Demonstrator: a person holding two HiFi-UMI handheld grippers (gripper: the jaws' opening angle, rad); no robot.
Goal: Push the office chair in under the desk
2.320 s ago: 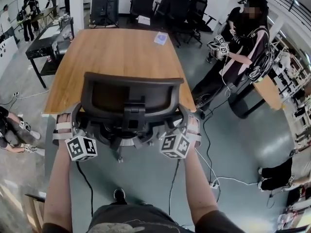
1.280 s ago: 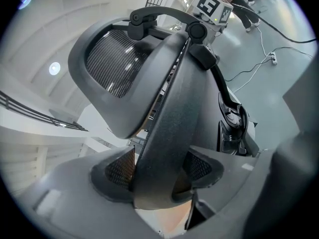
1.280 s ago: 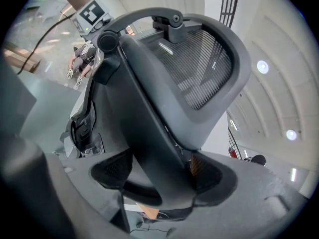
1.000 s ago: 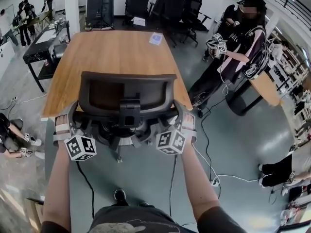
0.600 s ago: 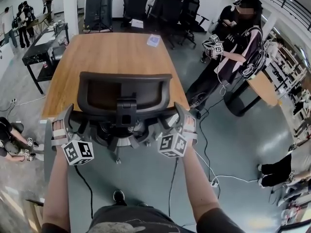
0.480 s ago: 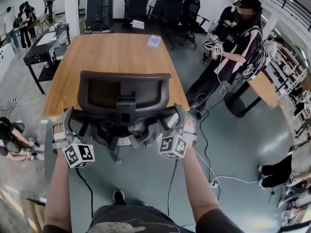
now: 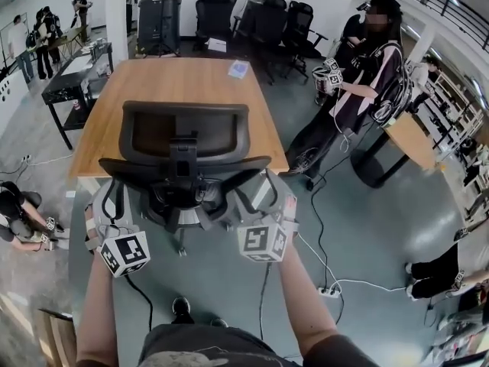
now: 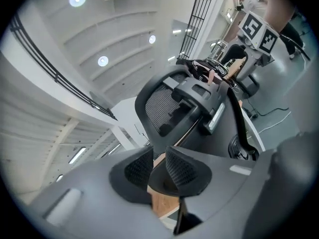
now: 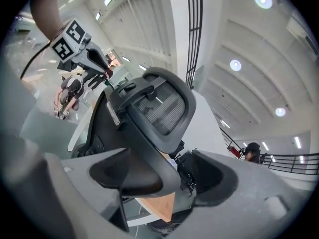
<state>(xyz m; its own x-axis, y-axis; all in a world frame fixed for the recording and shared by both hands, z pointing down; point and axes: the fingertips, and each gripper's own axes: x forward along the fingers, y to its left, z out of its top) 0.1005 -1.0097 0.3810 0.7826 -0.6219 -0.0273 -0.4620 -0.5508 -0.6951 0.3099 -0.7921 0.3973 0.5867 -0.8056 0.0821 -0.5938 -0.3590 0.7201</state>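
The black office chair (image 7: pixel 183 132) stands with its mesh back at the near edge of the wooden desk (image 7: pixel 183 79). My left gripper (image 7: pixel 103 197) hangs just off the chair's left side. In the left gripper view its jaws (image 8: pixel 158 167) are closing to a narrow gap, with nothing between them and the chair (image 8: pixel 164 101) beyond. My right gripper (image 7: pixel 267 189) sits at the chair's right rear. In the right gripper view it (image 9: pixel 172 176) stands wide open around a black edge of the chair (image 9: pixel 159 106), which lies against one finger (image 9: pixel 119 176).
A person (image 7: pixel 359 75) holding grippers stands right of the desk. Cables and a power strip (image 7: pixel 325 290) lie on the floor to my right. More chairs (image 7: pixel 260 17) stand beyond the desk, a black table (image 7: pixel 76 71) at left. A small card (image 7: pixel 238 69) lies on the desk.
The chair has rolled forward toward the desk. Both grippers have dropped lower and back, and the left one has come away from the chair's side.
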